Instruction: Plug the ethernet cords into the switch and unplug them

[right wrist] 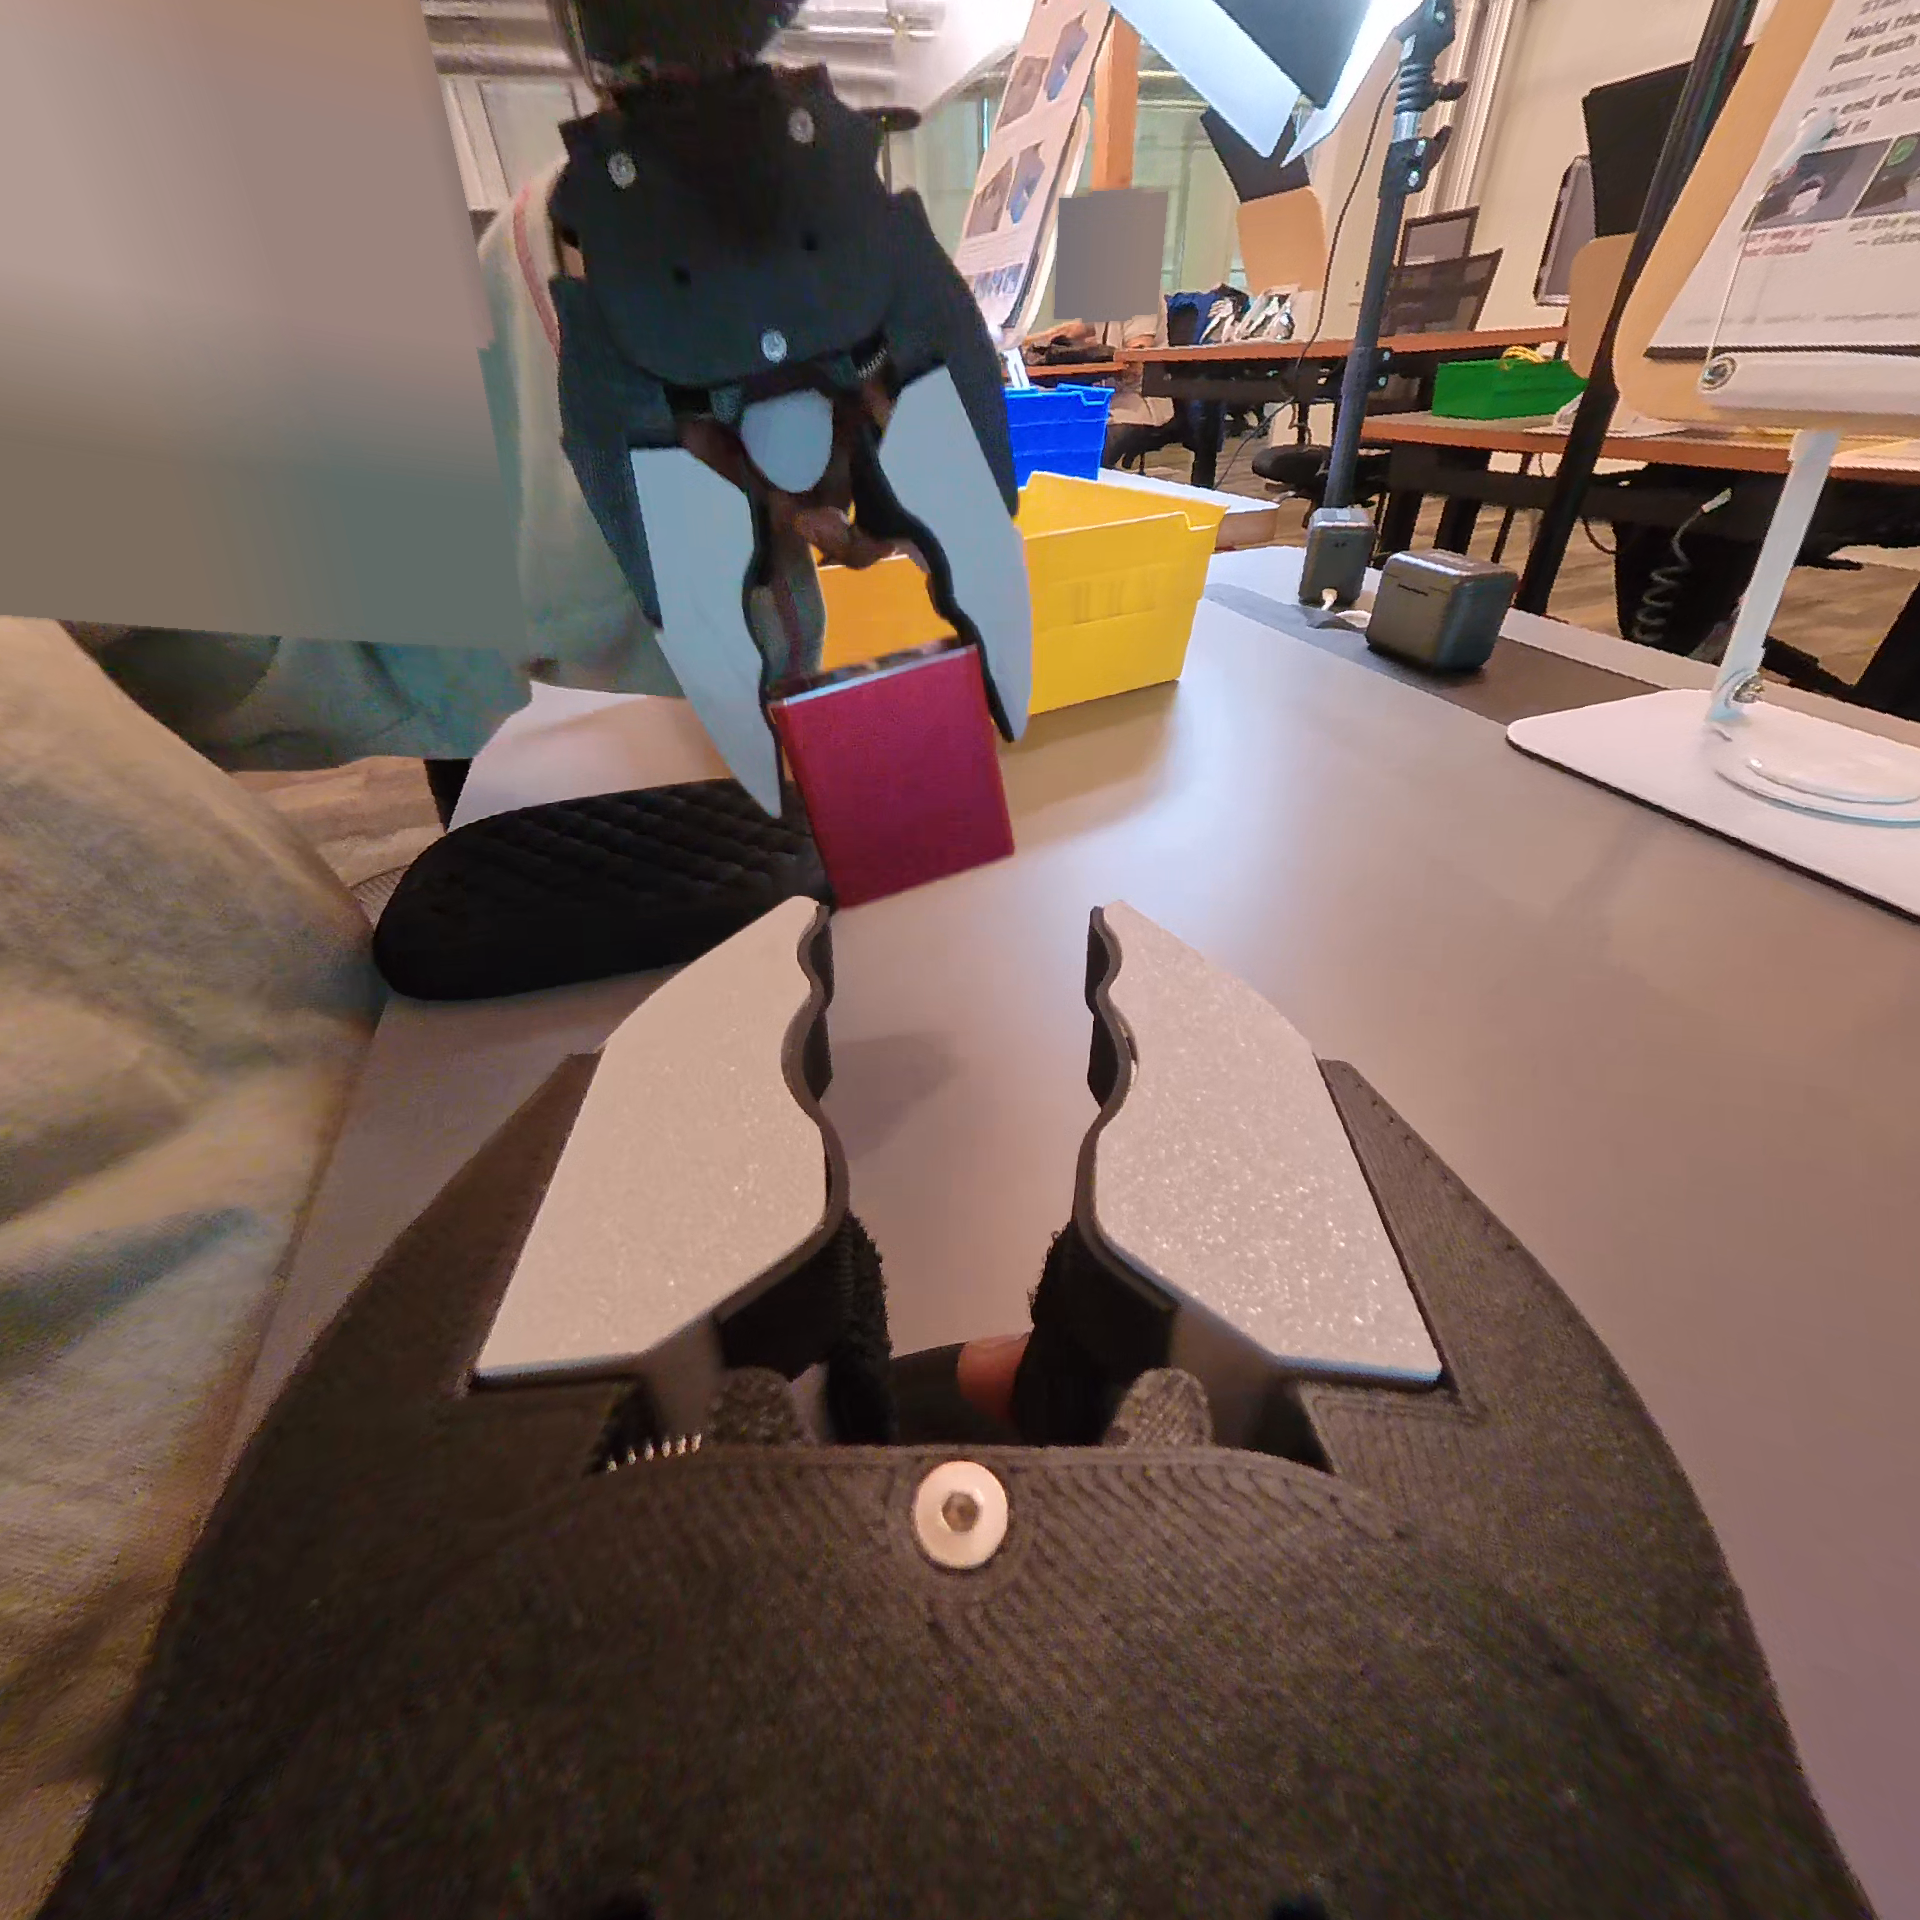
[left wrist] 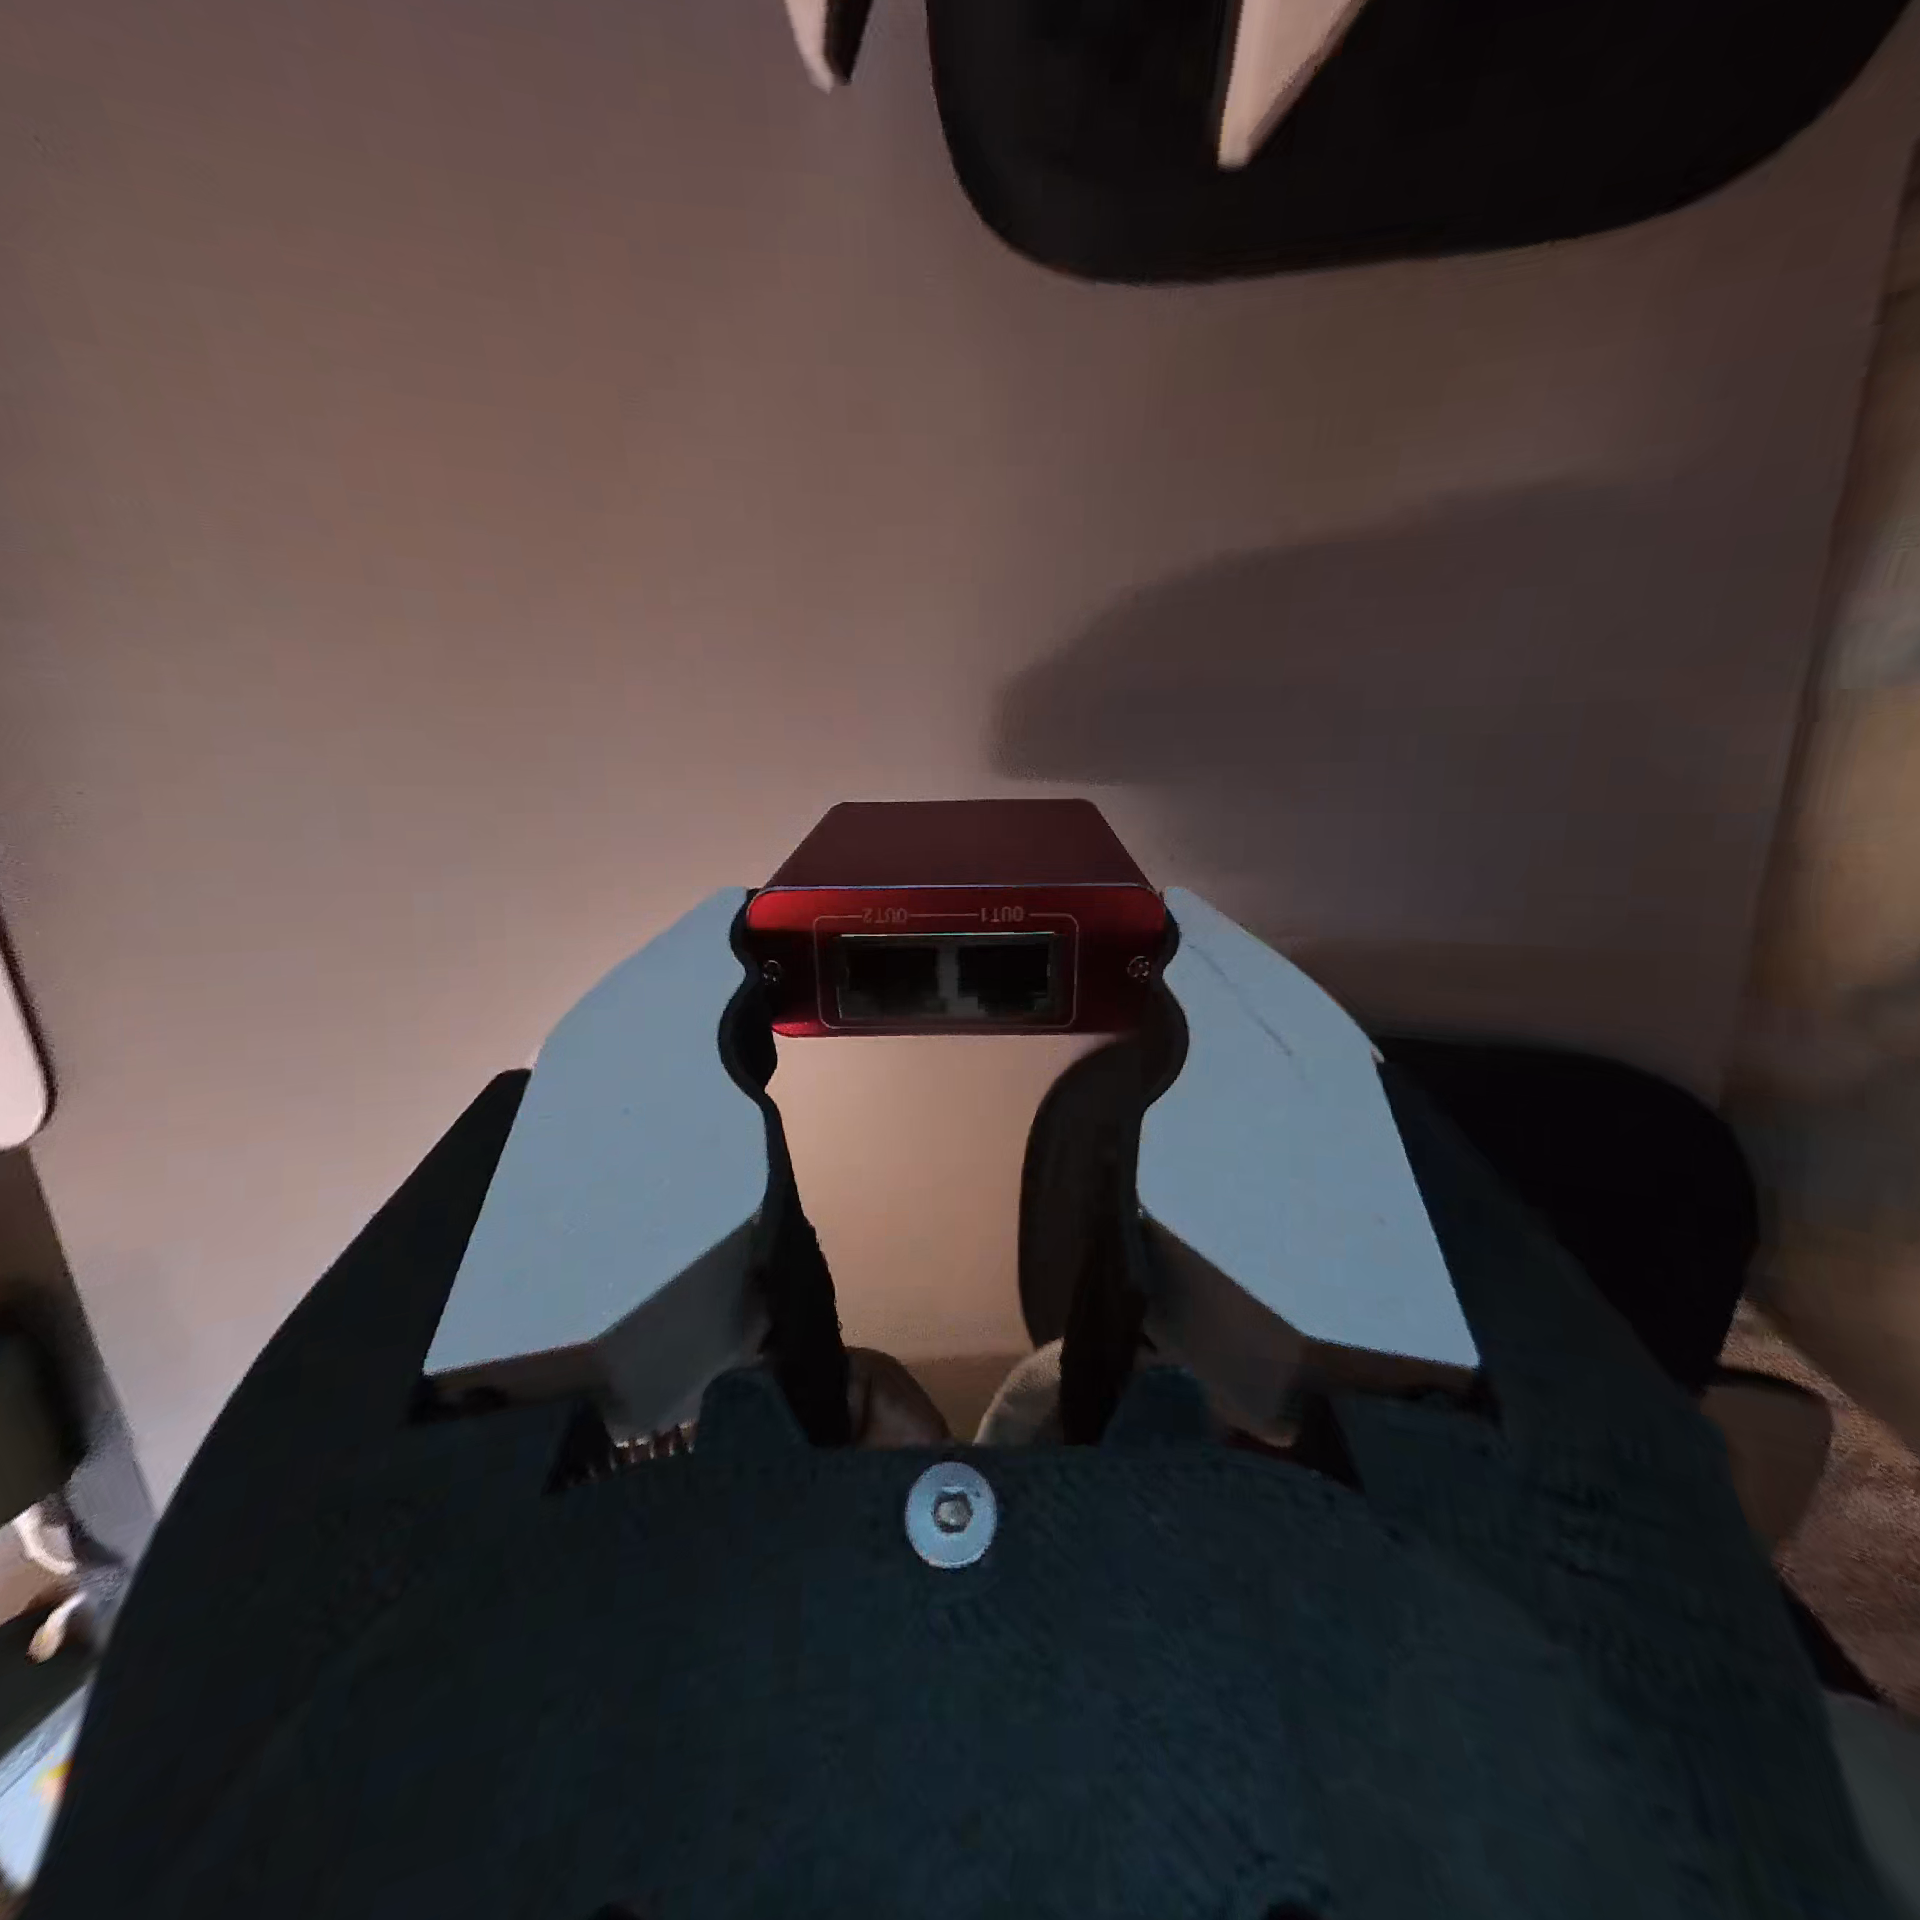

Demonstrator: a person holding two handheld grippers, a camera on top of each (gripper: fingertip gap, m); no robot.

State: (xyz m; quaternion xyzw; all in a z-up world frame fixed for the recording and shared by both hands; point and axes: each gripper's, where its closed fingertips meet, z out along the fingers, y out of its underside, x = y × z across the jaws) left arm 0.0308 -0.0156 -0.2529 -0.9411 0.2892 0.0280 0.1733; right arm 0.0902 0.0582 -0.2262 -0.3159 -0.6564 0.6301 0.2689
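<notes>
The switch is a small red metal box with two empty ports on the face turned to the left wrist camera. My left gripper is shut on its sides and holds it over the grey table. The right wrist view shows that gripper from the front, pointing down with the red switch standing on end near the table top. My right gripper is open and empty, low over the table just in front of the switch. No ethernet cord shows in either view.
A black padded wrist rest lies left of the switch. A yellow bin and a blue bin stand behind it. A white stand on a base is at the right, and small grey boxes sit at the back edge. One gripper's finger ends stand about 10 centimetres off the other's.
</notes>
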